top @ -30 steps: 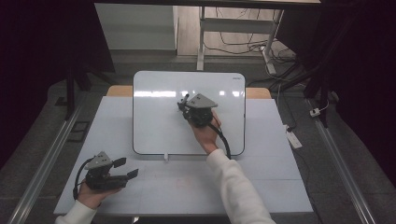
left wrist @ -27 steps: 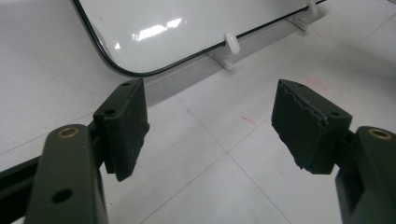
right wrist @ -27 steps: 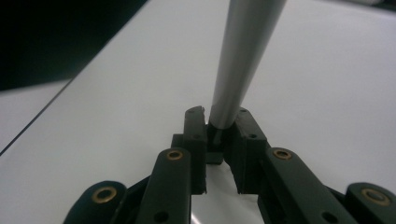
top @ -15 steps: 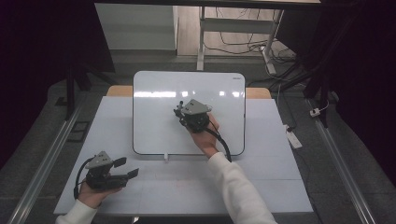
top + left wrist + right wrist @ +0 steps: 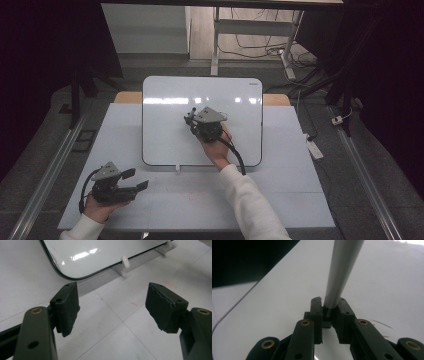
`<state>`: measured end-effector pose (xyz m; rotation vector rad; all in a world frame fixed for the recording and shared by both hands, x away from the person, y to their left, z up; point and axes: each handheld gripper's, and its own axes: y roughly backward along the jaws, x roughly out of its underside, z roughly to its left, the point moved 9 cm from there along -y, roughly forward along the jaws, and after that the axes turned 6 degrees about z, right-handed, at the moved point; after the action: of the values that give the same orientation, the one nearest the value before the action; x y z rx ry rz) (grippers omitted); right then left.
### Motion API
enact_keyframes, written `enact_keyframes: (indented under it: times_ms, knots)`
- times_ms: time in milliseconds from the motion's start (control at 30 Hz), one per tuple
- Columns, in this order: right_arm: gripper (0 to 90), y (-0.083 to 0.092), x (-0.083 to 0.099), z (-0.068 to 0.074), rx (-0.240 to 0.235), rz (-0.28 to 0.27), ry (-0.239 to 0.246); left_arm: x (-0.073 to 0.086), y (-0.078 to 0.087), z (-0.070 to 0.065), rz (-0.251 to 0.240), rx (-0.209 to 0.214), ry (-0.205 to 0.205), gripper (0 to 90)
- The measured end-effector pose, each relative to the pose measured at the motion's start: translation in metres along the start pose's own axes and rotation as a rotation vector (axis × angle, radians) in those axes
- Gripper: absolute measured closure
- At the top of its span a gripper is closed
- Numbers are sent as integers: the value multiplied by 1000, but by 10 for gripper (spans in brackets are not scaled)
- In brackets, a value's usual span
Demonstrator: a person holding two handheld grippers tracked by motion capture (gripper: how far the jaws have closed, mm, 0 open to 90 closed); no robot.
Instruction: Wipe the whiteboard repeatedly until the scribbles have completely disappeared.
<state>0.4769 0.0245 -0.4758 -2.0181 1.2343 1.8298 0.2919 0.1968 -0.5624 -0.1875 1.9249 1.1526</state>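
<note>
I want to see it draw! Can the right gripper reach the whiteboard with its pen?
Probably yes. The right gripper is over the whiteboard, shut on the pen, with nothing between them. Whether the tip touches, I cannot tell.

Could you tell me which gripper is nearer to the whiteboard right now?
Right. The right gripper is over the whiteboard, holding a grey marker; the left gripper rests on the table, off its near-left corner.

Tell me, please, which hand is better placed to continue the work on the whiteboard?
The right. Its tool is shut on a grey pen-like rod and sits over the whiteboard. The left tool is open, holds nothing, and rests on the table before the board's near edge.
</note>
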Motion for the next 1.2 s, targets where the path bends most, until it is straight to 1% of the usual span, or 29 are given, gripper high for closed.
enact_keyframes:
  times_ms: [33, 67, 133, 167, 200, 233, 267, 300, 333, 367, 400, 433, 500, 533, 567, 600, 667, 700, 733, 800, 833, 867, 933, 967, 1000, 1067, 1100, 1133, 1200]
  knots:
    - [783, 2, 0, -3, 21, 7, 10, 0, 0, 0, 0, 0, 0, 279]
    - [783, 5, 0, -12, 40, -1, -18, 0, 0, 0, -2, 0, 0, 279]
    - [783, 15, 3, -30, 79, -21, -94, 0, 1, 0, -6, -2, 3, 279]
    - [783, 17, 5, -31, 70, -20, -111, -1, 1, 0, -7, -1, 4, 279]
    - [783, 18, 7, -26, 61, -13, -92, -1, 0, 0, -5, 5, 4, 279]
    - [783, 17, 9, -19, 42, 2, -56, -1, -1, -1, -4, 6, 5, 279]
    - [783, 16, 11, -14, 39, 11, -19, -1, -1, -1, -1, 6, 3, 279]
    - [783, 17, 11, -16, 51, 18, -9, -1, -2, -1, 1, 5, 1, 279]
    - [783, 19, 10, -24, 70, 2, -40, -1, -2, -2, 1, 3, 0, 279]
    - [783, 22, 9, -33, 89, -17, -98, -1, -1, -2, 0, 4, -1, 279]
    - [783, 24, 9, -40, 98, -35, -136, -1, -1, -2, -1, 3, -1, 279]
    - [783, 23, 9, -39, 95, -38, -141, -1, -1, -2, -2, 2, 0, 279]
    - [783, 16, 9, -22, 52, -16, -81, -1, -3, -1, 2, 4, 3, 279]
    - [783, 14, 9, -14, 45, -5, -35, -1, -3, 0, 3, 3, 3, 279]
    - [783, 13, 8, -12, 55, 2, -7, -1, -3, 0, 4, 3, 5, 279]
    - [783, 13, 6, -17, 61, -11, -28, 0, -2, 0, 3, 3, 3, 279]
    - [783, 16, 5, -31, 77, -44, -120, 0, -1, 0, -1, 1, 6, 279]
    - [783, 16, 5, -31, 75, -49, -129, 0, -1, 1, -4, 3, 9, 279]
    - [783, 14, 5, -26, 73, -38, -99, 0, -1, 1, -4, 4, 11, 279]
    - [783, 10, 6, -12, 41, -16, -25, -1, -2, 1, -2, 3, 9, 279]
    - [783, 10, 5, -12, 49, -9, -8, 0, -2, 1, 0, 4, 8, 279]
    - [784, 11, 5, -17, 61, -15, -19, 0, -1, 1, 0, 2, 4, 279]
    - [783, 19, 5, -37, 102, -42, -107, 0, 0, 0, -6, 3, 6, 279]
    - [783, 21, 6, -42, 92, -48, -139, 0, 0, 1, -8, 2, 9, 279]
    - [783, 22, 8, -39, 90, -40, -131, 0, 0, 1, -5, 2, 8, 279]
    - [783, 21, 11, -26, 62, -7, -53, -1, -2, 2, 0, 5, 8, 279]
    - [783, 21, 12, -24, 66, 5, -23, -1, -2, 2, 1, 2, 5, 279]
    - [783, 23, 12, -28, 78, 6, -28, 0, -2, 1, 1, 4, 3, 279]
    - [783, 30, 12, -48, 124, -32, -123, 0, 0, 0, -4, 1, 5, 279]
